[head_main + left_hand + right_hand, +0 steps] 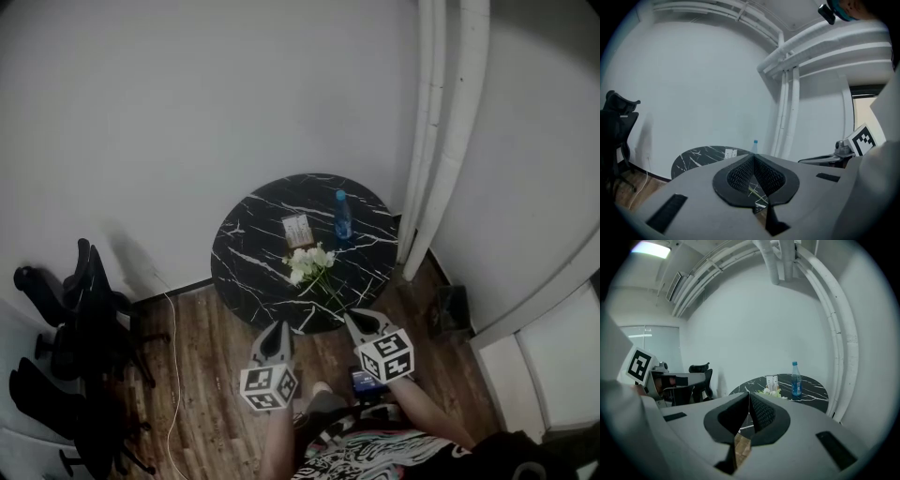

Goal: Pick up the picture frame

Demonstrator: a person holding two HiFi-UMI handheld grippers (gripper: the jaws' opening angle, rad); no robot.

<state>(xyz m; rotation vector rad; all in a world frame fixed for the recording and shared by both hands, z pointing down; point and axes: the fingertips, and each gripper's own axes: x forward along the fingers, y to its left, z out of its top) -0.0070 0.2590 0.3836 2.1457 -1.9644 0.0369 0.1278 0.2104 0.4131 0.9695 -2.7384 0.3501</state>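
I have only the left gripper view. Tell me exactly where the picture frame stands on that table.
Observer: In the head view the picture frame stands upright near the middle of the round black table, with a blue bottle apart from it on its right.
Operator: Tell me what lies in my way.
Observer: A bunch of white flowers lies on the table just on the near side of the frame, with the stems toward the near edge.
Operator: Report the right gripper.
Observer: The right gripper is shut with nothing between its jaws, and it points toward the table.
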